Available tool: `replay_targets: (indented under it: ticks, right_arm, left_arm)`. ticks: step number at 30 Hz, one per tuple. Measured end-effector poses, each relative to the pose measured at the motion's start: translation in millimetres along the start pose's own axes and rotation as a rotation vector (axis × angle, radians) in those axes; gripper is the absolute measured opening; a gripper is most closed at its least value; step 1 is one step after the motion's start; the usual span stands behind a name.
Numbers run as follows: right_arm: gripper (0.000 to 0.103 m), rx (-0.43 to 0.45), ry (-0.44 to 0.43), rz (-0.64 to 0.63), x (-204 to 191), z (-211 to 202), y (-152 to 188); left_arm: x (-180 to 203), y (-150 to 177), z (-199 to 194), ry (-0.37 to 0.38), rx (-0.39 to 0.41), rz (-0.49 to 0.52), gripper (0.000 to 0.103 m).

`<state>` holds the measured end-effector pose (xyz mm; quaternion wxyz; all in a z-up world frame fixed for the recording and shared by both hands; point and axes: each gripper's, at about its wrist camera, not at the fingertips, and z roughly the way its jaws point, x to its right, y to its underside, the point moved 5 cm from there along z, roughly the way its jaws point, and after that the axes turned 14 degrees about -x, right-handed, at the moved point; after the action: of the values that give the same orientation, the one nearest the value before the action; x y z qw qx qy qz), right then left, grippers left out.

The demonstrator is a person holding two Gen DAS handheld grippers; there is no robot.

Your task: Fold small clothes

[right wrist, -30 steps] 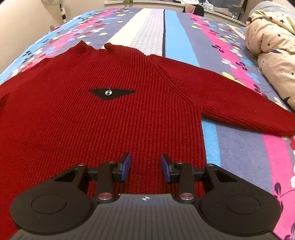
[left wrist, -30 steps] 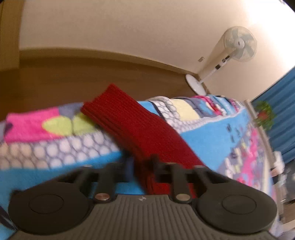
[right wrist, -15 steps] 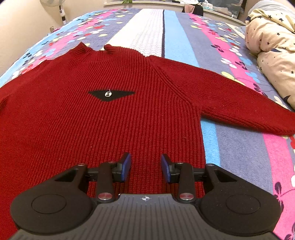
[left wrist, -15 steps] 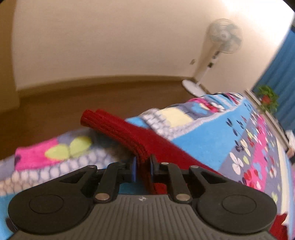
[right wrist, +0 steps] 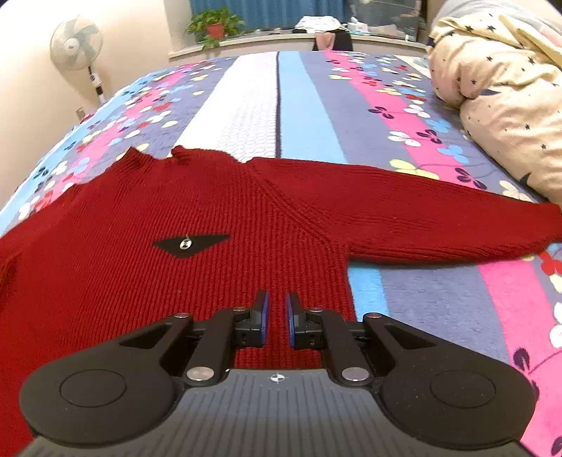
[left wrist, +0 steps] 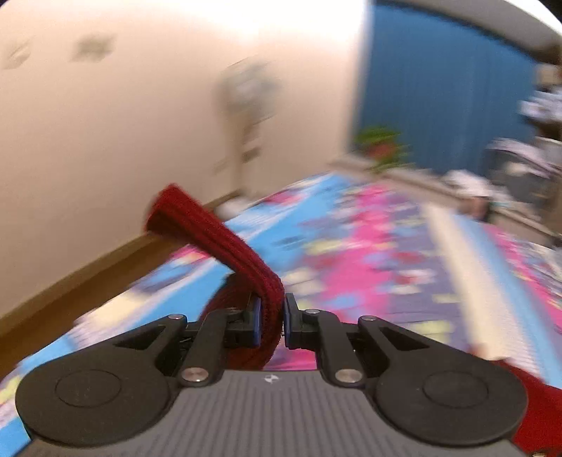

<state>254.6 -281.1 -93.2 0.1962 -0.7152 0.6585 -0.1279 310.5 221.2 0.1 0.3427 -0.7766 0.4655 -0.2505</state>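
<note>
A dark red knit sweater (right wrist: 182, 218) lies flat on the bed, front up, with a black triangular patch (right wrist: 191, 243) on the chest. Its right sleeve (right wrist: 421, 214) stretches out toward the pillow side. My left gripper (left wrist: 270, 316) is shut on the left sleeve (left wrist: 224, 242) and holds it lifted above the bedspread, the cuff sticking up and forward. My right gripper (right wrist: 276, 318) hovers just above the sweater's lower hem, its fingers narrowed to a small gap with nothing between them.
The bedspread (right wrist: 316, 98) is striped with flower prints. A cream star-print duvet (right wrist: 498, 91) is bunched at the right. A standing fan (right wrist: 75, 45) and a potted plant (right wrist: 214, 24) stand beyond the bed's far left corner. The left wrist view is motion-blurred.
My left gripper has lifted the sleeve off the bed and swung right toward the bed's middle. My right gripper's fingers have narrowed from wide open and its view has pulled back.
</note>
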Motion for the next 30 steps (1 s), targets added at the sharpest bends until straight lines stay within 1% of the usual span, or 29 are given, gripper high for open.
replay_targets:
  ticks: [1, 2, 4, 5, 6, 7, 8, 9, 10, 11, 12, 13, 14, 16, 18, 20, 21, 22, 24, 25, 28, 29, 30]
  right_arm:
    - [0.011, -0.001, -0.001, 0.010, 2, 0, -1]
    - [0.011, 0.000, -0.001, 0.023, 4, 0, -1]
    - [0.011, 0.006, -0.003, 0.045, 8, -2, -2]
    - [0.011, 0.010, -0.005, 0.054, 10, -3, -2]
    - [0.011, 0.015, -0.007, 0.065, 13, -4, -3]
    - [0.011, 0.018, -0.013, 0.078, 15, -4, -3]
    - [0.011, 0.022, -0.022, 0.090, 17, -5, -4]
    - [0.011, 0.024, -0.030, 0.098, 18, -5, -4]
    - [0.011, 0.026, -0.040, 0.106, 19, -5, -5]
    - [0.011, 0.025, -0.048, 0.113, 20, -5, -5]
    - [0.012, 0.024, -0.059, 0.120, 21, -4, -5]
    - [0.012, 0.024, -0.073, 0.127, 22, -4, -5]
    - [0.012, 0.028, -0.091, 0.136, 23, -4, -5]
    - [0.012, 0.037, -0.134, 0.150, 22, -4, -7]
    - [0.012, 0.042, -0.186, 0.161, 19, -2, -11]
    - [0.013, 0.043, -0.230, 0.155, 14, 5, -18]
    - [0.018, 0.041, -0.232, 0.153, 12, 9, -21]
    - [0.028, 0.038, -0.230, 0.153, 10, 13, -24]
    - [0.038, 0.034, -0.232, 0.172, 10, 23, -30]
    - [0.040, 0.035, -0.237, 0.181, 11, 27, -33]
    - [0.040, 0.051, -0.225, 0.168, 9, 38, -39]
    - [0.040, 0.051, -0.217, 0.156, 7, 42, -41]
    - [0.040, 0.049, -0.213, 0.139, 5, 46, -42]
  left_arm:
    - [35, 5, -10, 0.042, 0.024, 0.060, 0.012]
    - [77, 15, -22, 0.100, 0.047, 0.136, 0.012]
    - [145, 44, -40, 0.194, 0.064, 0.261, 0.013]
    - [180, 66, -47, 0.256, 0.043, 0.328, 0.014]
    - [207, 88, -48, 0.314, 0.006, 0.386, 0.017]
    - [235, 115, -46, 0.375, -0.055, 0.464, 0.032]
    - [256, 143, -42, 0.411, -0.123, 0.547, 0.049]
    - [269, 166, -37, 0.408, -0.168, 0.610, 0.049]
    - [275, 187, -35, 0.387, -0.187, 0.654, 0.049]
    - [274, 199, -35, 0.384, -0.196, 0.666, 0.049]
    - [267, 207, -37, 0.402, -0.210, 0.651, 0.049]
    - [255, 213, -39, 0.418, -0.221, 0.626, 0.049]
    - [239, 216, -41, 0.417, -0.228, 0.601, 0.049]
    - [203, 222, -44, 0.370, -0.246, 0.564, 0.049]
    - [165, 225, -46, 0.304, -0.295, 0.542, 0.049]
    - [128, 223, -47, 0.226, -0.362, 0.542, 0.048]
    - [112, 223, -52, 0.202, -0.390, 0.544, 0.048]
    - [95, 221, -60, 0.190, -0.414, 0.545, 0.048]
    - [64, 220, -78, 0.195, -0.442, 0.563, 0.049]
    - [55, 220, -84, 0.197, -0.445, 0.577, 0.049]
    - [26, 234, -106, 0.233, -0.421, 0.586, 0.049]
    - [18, 241, -104, 0.243, -0.419, 0.570, 0.049]
    - [12, 248, -98, 0.223, -0.461, 0.548, 0.049]
